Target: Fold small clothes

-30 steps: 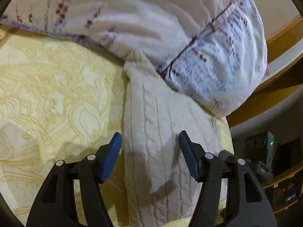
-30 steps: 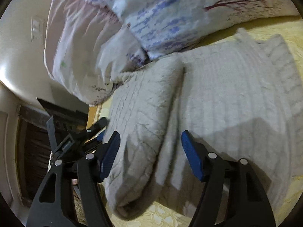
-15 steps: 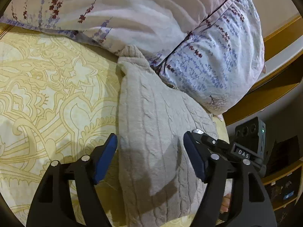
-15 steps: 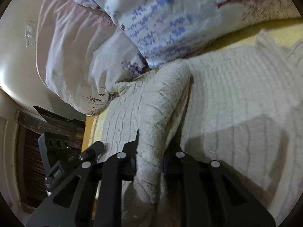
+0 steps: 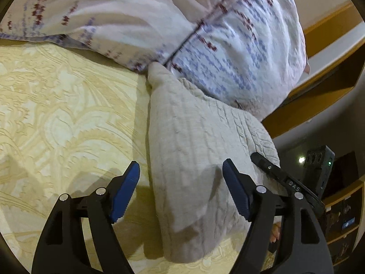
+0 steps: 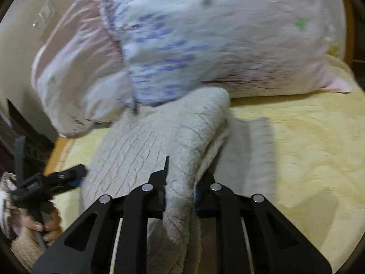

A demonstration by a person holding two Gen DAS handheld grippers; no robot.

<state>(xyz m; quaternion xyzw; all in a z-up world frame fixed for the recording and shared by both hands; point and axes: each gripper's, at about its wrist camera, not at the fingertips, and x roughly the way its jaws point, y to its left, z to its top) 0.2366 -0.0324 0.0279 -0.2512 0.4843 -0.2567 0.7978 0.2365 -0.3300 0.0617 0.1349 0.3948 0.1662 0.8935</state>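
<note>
Clamped now where a second ago it gaped, the right gripper (image 6: 180, 196) pinches a fold of the sweater (image 5: 194, 146), which lies on the yellow bedspread (image 5: 68, 114) against the pillow (image 5: 228, 45). Beside it, the left gripper (image 5: 181, 191) stands wide, straddling the sweater without pressing it.

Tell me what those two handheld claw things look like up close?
Both are matte black plastic. The left gripper has two angled arms with triangular cut-outs, silver rivets at the joints and ribbed blue pads lining the jaws. The right gripper is built the same way. From the left view, its side carries white lettering reading DAS. Beside the hand gripping the left handle is what looks like a fuzzy beige sleeve.
</note>
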